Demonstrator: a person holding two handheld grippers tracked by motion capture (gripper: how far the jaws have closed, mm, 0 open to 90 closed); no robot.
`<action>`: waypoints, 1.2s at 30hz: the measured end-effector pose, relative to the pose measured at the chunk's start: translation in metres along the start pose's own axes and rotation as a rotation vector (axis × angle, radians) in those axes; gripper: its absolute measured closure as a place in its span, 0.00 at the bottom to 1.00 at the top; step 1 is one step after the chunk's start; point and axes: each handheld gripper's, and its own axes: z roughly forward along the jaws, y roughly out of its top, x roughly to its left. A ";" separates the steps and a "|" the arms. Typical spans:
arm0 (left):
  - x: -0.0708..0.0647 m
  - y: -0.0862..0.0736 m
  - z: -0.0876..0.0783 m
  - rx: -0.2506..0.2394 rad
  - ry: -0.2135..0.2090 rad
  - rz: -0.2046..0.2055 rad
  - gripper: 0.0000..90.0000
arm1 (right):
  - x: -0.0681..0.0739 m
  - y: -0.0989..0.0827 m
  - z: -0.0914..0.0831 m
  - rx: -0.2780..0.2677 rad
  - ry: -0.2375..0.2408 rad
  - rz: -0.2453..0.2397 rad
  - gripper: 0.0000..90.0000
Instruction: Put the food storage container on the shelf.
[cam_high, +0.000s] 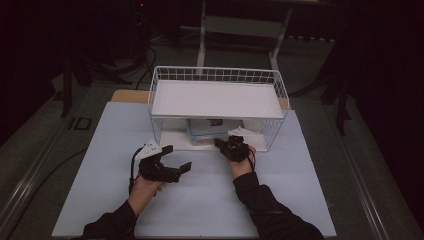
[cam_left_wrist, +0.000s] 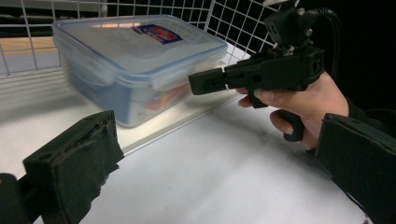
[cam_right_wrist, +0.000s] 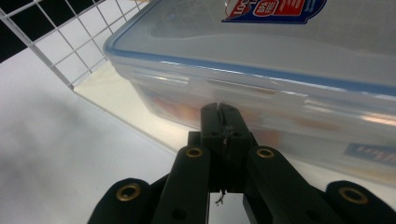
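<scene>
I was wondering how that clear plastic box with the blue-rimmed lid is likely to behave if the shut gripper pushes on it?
The plastic box looks rigid, so it should probably slide rather than flex. It sits low and wide on the rack's flat white shelf, so tipping seems unlikely. It appears partly filled, and its smooth wall may let the shut right gripper slip sideways.

Clear plastic container (cam_left_wrist: 135, 65), blue-rimmed lid latched on, red-and-blue label on top, sits upright and level on the wire rack's (cam_high: 270, 82) lower shelf, before my gripper.

Your tongs are matte black: left tongs (cam_high: 179, 158) and right tongs (cam_high: 218, 142), each grey-plated on top, brass-riveted, black-cabled. Your sleeves (cam_high: 265, 202) are black.
</scene>
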 end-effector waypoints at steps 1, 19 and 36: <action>0.000 0.000 0.000 -0.002 0.000 0.002 0.00 | 0.001 0.001 0.002 0.000 -0.001 -0.002 1.00; -0.002 0.002 -0.005 -0.002 0.000 0.025 0.00 | 0.016 -0.003 -0.020 -0.056 0.019 -0.003 0.44; -0.010 -0.001 -0.009 0.011 -0.032 0.058 0.00 | 0.014 -0.033 -0.066 -0.053 0.136 -0.025 0.16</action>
